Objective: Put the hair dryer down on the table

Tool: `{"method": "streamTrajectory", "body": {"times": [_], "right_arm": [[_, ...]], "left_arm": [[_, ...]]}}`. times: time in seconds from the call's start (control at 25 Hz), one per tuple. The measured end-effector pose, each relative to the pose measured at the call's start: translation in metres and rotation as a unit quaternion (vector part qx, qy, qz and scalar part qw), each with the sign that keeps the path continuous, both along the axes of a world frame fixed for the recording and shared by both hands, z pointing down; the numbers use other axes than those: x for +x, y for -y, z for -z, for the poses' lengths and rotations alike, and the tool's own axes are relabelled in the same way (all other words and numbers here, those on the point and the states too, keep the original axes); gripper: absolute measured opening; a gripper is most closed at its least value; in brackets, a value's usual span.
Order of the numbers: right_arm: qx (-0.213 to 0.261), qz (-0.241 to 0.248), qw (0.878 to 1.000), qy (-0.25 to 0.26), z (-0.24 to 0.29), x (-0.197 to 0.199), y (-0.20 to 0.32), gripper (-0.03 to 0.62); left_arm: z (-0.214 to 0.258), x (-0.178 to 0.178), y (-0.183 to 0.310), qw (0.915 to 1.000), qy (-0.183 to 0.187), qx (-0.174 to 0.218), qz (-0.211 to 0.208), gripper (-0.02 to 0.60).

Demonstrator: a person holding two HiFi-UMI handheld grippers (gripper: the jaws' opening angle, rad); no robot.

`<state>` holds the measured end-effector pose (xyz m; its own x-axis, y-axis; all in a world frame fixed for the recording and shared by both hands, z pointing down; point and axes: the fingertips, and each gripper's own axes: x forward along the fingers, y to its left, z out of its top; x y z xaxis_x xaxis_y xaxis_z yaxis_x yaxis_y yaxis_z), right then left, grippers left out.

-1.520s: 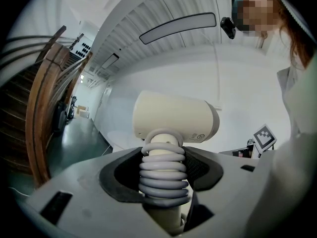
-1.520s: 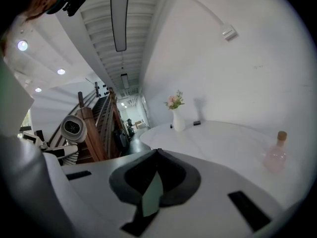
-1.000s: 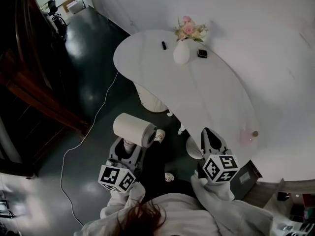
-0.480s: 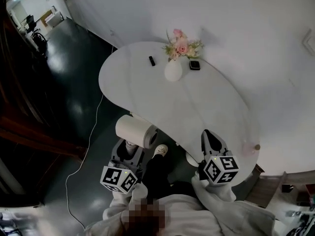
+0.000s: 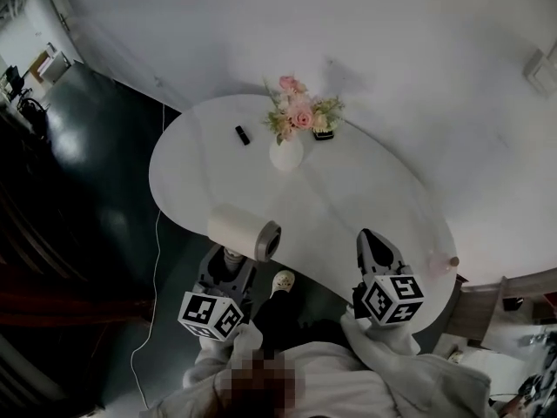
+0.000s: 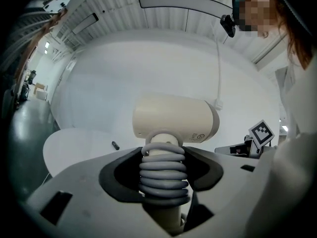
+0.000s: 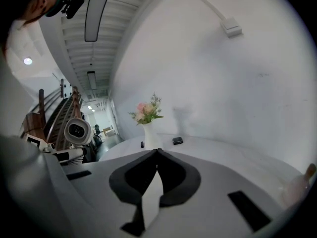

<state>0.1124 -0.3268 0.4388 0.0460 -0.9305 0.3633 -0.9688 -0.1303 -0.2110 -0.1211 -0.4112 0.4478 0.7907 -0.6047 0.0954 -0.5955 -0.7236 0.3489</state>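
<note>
One hair dryer (image 6: 174, 120), cord-wound handle pinched by jaws of left gripper (image 6: 163, 170), hung beside bench (image 5: 365, 190) edge; right gripper (image 7: 157, 155) jaws were pressed together, empty.

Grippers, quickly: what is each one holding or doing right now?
Left gripper: closed on the hair dryer, around its cord-wrapped handle.
Right gripper: closed, holding nothing.

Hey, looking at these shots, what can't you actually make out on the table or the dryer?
Head view: small dark object left of the vase, too small to identify.
Head view: dark item behind the flowers, partly hidden by them.
Left gripper view: hair dryer handle, covered by its coiled cord.
Right gripper view: pale object at lower right, blurred near the lens rim.
</note>
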Motion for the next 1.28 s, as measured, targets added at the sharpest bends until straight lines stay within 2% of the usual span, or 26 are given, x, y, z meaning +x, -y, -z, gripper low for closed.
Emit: {"method": "streamTrajectory", "body": {"times": [0.32, 0.56, 0.88, 1.28], "right_arm": [[-0.007, -0.07, 0.998, -0.001, -0.005, 0.027, 0.012, 0.049], [-0.005, -0.118, 0.993, 0.001, -0.008, 0.049, 0.016, 0.049], [-0.002, -0.179, 0.984, 0.009, -0.014, 0.076, 0.009, 0.049], [-0.018, -0.231, 0.973, 0.009, -0.029, 0.105, -0.014, 0.049]], "left_arm": [[-0.011, 0.045, 0.04, 0.9967, 0.006, -0.01, -0.08, 0.235], [-0.017, 0.081, 0.061, 0.9909, 0.013, -0.01, -0.133, 0.235], [-0.028, 0.125, 0.071, 0.9795, 0.034, -0.006, -0.199, 0.235], [-0.053, 0.183, 0.055, 0.9588, 0.075, -0.017, -0.273, 0.235]]}}
